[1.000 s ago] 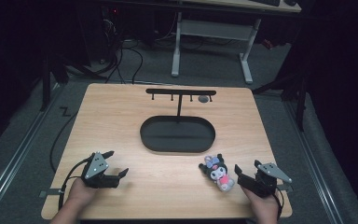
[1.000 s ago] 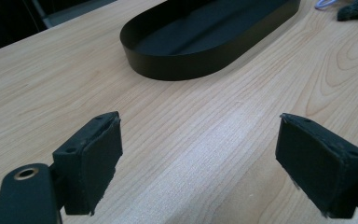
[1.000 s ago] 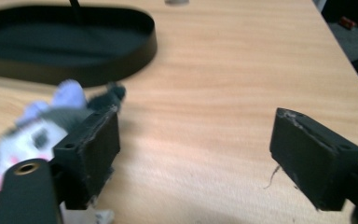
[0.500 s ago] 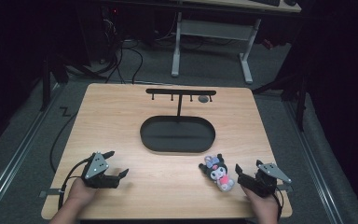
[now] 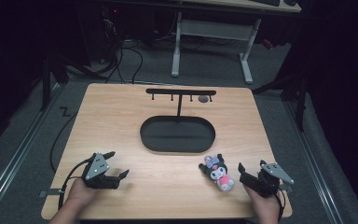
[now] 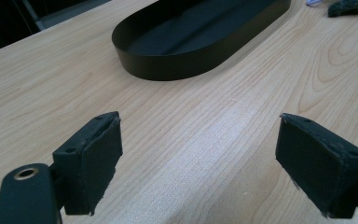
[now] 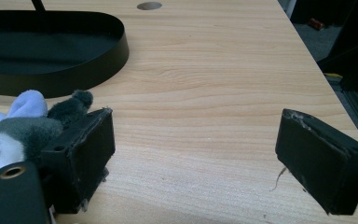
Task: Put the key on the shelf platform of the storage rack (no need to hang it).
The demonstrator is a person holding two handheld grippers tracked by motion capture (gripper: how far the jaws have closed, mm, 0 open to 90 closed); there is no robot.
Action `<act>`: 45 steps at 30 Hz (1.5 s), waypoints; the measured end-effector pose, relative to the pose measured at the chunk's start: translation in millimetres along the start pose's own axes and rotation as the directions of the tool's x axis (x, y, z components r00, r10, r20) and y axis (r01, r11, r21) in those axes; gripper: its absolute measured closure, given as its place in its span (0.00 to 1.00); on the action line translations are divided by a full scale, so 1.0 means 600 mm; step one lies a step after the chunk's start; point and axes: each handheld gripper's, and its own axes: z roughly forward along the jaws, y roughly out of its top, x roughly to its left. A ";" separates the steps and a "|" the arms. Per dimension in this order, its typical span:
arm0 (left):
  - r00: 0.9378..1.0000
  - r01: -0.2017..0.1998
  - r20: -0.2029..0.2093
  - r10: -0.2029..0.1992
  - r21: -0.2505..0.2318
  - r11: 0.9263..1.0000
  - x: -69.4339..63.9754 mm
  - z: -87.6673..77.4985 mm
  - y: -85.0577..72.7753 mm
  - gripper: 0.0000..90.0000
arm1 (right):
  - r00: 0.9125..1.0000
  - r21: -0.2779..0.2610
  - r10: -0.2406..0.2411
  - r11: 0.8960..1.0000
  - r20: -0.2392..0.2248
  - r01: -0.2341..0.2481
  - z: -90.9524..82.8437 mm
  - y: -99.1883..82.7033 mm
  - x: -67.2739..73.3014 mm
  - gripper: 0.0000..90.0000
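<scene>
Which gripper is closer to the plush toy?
Right. The right gripper sits just beside the plush toy, jaws open. The left gripper rests far across the table.

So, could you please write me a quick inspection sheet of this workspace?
Surface: wooden table, bare between items.
Job's things: plush toy lying beside the right gripper, outside its jaws; black oval tray holds nothing; hook stand behind it, hooks bare.
Clutter: nothing seen.
Grippers: right open, jaws just widened; left gripper open, nothing between its jaws.
Cables: left gripper's cable trails off the table edge.
Surroundings: dark room, desk legs behind.
</scene>
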 end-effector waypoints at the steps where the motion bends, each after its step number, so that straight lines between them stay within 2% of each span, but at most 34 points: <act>1: 1.000 0.001 -0.001 -0.001 0.000 1.000 0.000 0.000 0.000 0.17 | 1.000 0.002 -0.002 1.000 0.002 0.002 0.000 0.000 0.000 0.13; 8: 1.000 -0.003 -0.001 0.003 0.003 1.000 -0.001 0.000 0.000 0.17 | 1.000 0.035 -0.018 0.999 -0.008 0.018 0.002 0.003 0.004 0.14; 16: 1.000 -0.008 0.002 0.008 0.004 1.000 -0.002 0.000 0.000 0.17 | 0.995 0.097 -0.098 0.990 -0.011 0.099 -0.001 0.013 0.013 0.16; 20: 1.000 -0.007 0.003 0.007 0.004 1.000 -0.002 0.000 0.000 0.17 | 0.994 0.133 -0.102 0.986 -0.026 0.105 -0.001 0.016 0.015 0.16; 23: 1.000 -0.009 0.002 0.009 0.003 1.000 -0.002 0.000 0.000 0.17 | 0.995 0.153 -0.102 0.983 -0.008 0.102 0.001 0.016 0.014 0.16; 25: 1.000 -0.009 0.002 0.009 0.003 1.000 -0.003 0.000 0.000 0.17 | 0.997 0.175 -0.076 0.982 -0.009 0.077 0.002 0.017 0.011 0.17; 41: 1.000 -0.008 0.001 0.008 0.003 1.000 -0.003 0.000 0.000 0.17 | 0.999 0.214 -0.049 0.975 -0.013 0.051 -0.002 0.021 0.001 0.15; 45: 1.000 -0.009 -0.003 0.009 0.004 1.000 -0.003 0.000 0.000 0.17 | 0.998 0.237 -0.055 0.970 -0.021 0.059 -0.002 0.022 0.001 0.15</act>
